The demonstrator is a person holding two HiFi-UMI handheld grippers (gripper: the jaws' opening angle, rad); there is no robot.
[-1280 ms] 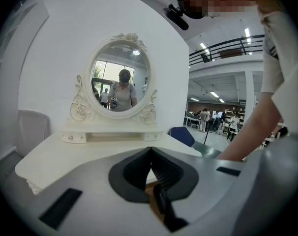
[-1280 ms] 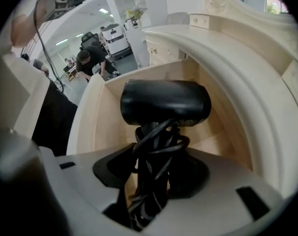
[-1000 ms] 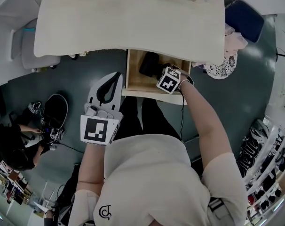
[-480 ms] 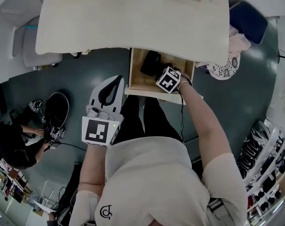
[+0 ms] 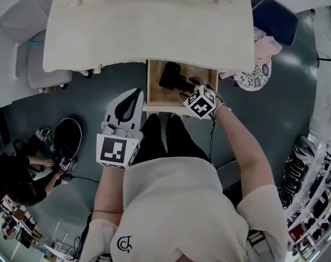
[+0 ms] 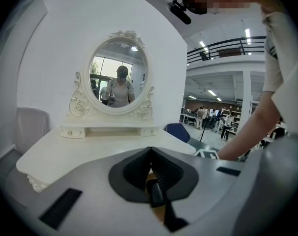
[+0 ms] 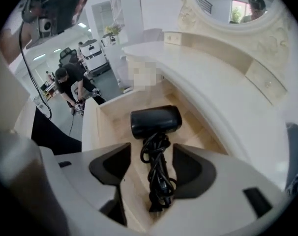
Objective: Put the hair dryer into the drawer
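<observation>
The black hair dryer [image 5: 173, 76] lies inside the open wooden drawer [image 5: 153, 91] under the dressing table, its cord coiled round the handle. In the right gripper view the hair dryer [image 7: 155, 121] rests on the drawer floor [image 7: 117, 132]. My right gripper [image 7: 151, 168] hangs just above it, its jaws open and just having widened, the pads touching nothing. From the head view the right gripper [image 5: 191, 90] sits over the drawer's front right corner. My left gripper [image 5: 133, 93] is held left of the drawer, jaws shut and empty, and its tips [image 6: 150, 154] meet.
The cream dressing table top [image 5: 149, 21] overhangs the drawer, with an oval mirror [image 6: 118, 78] at its back. A grey seat [image 5: 42, 59] stands at the left, a blue chair [image 5: 277, 18] and patterned cloth [image 5: 255, 72] at the right. A person [image 5: 18, 173] crouches on the floor at far left.
My right gripper has lifted up and back out of the drawer, away from the hair dryer, which stays lying inside. The left gripper has kept still.
</observation>
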